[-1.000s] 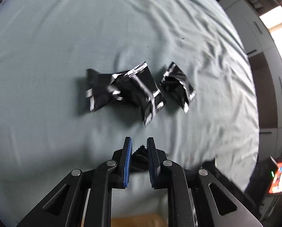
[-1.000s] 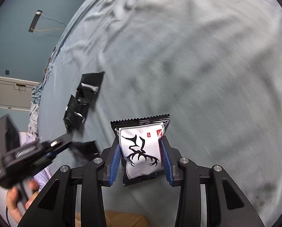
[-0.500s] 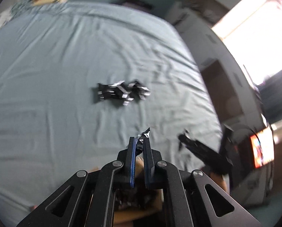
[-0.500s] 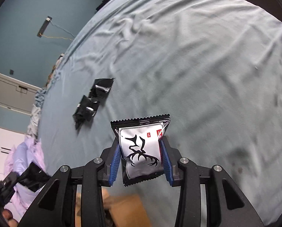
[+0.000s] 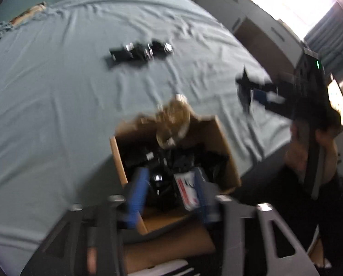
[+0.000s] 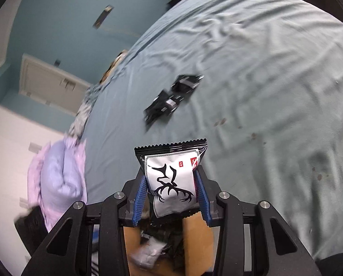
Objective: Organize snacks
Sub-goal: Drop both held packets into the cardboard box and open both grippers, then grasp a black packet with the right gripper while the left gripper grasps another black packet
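My left gripper is open above a cardboard box at the bed's near edge; the box holds several dark snack packets, one with a white and red face. Three black packets lie together farther out on the bed. My right gripper is shut on a black and white snack packet with an antler print, held above the box. It also shows in the left wrist view, over the bed at right. The black packets show on the bed in the right wrist view.
The grey-blue bed sheet is wrinkled. A lilac pillow lies at the bed's left edge. Cabinets and a bright window stand at the right. A lit screen is at far right.
My left gripper has pulled back over the box and opened; the packet it held is no longer between its fingers. My right gripper has moved back over the box with its packet.
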Tool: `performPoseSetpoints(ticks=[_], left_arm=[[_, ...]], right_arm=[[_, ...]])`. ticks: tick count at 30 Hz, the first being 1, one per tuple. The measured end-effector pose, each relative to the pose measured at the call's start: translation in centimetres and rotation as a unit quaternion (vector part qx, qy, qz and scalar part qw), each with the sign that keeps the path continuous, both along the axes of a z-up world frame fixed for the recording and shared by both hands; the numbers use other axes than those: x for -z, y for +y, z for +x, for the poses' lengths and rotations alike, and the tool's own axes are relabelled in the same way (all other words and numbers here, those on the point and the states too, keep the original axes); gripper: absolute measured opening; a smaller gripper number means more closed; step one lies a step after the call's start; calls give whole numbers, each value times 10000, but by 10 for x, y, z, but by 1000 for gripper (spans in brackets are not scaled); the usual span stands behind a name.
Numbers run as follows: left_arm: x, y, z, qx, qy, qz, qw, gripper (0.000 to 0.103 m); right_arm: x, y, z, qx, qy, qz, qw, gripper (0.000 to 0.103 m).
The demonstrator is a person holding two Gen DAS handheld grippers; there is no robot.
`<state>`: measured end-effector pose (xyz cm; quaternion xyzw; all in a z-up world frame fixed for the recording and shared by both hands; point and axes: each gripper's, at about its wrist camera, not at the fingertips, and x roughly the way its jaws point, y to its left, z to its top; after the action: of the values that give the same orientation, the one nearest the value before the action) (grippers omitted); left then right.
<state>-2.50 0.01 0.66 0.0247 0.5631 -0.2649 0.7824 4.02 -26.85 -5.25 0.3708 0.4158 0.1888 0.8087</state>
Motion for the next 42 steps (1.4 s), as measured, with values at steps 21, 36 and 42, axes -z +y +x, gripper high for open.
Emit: performPoseSetpoints(ticks=[21,36,42], left_arm=[[-3,18,-2,-627,-479,562,9953,86],[-13,-4,16,-412,-1105,1251,9851,86],[-18,-11,43,-451,-1270,974,9861,86]], right_arm=[[-23,86,-2,-1566,-333,-1661,9730,72],[-30,52,20,-459,-592,-2308,9701,72],[-33,34,33,838,-457,-3548,9301,72]])
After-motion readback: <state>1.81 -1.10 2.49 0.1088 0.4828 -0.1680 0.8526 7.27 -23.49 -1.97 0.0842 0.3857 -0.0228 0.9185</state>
